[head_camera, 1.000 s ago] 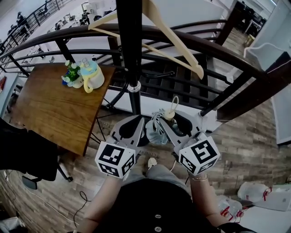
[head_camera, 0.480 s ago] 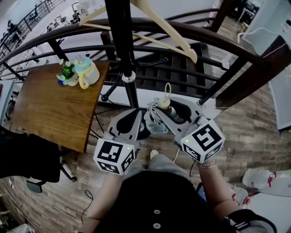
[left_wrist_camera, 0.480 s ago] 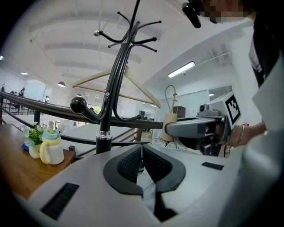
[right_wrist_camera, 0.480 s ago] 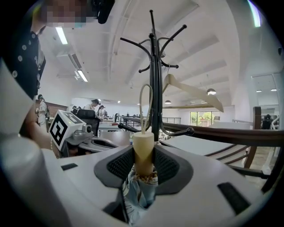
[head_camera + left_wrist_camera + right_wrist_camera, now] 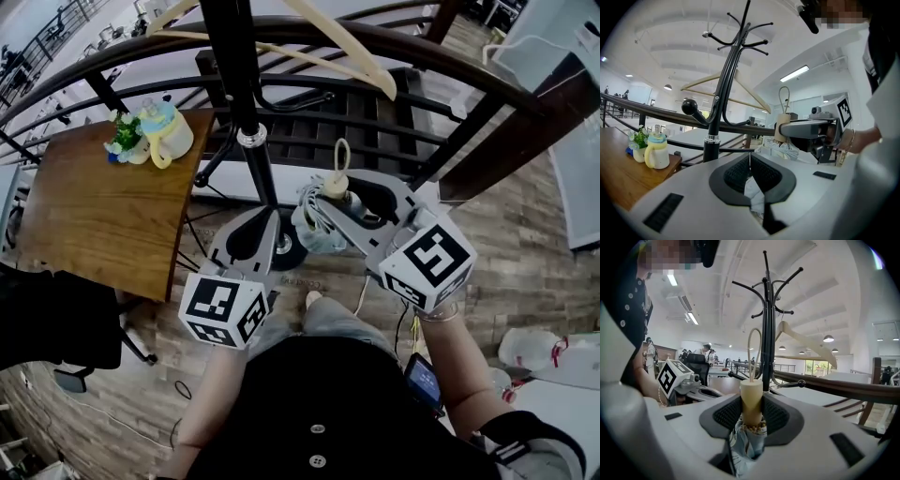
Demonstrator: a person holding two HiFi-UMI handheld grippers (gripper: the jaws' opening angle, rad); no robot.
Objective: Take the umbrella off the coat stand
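Right gripper [image 5: 751, 414] jaws grip the cream handle of the folded umbrella [image 5: 751, 397], which is just right of the coat stand [image 5: 234, 84] pole and not touching it. Left gripper [image 5: 750, 161] jaws closed together, just left of the umbrella.

The head view's top edge cuts off the black metal coat stand [image 5: 234, 75] and the pale wooden hanger [image 5: 375, 80].

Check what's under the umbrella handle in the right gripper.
Below the cream umbrella handle, clamped by the right gripper, the folded pale-blue canopy bunches downward. Its lower end is hidden by the gripper body; anything inside the folds is covered by fabric.
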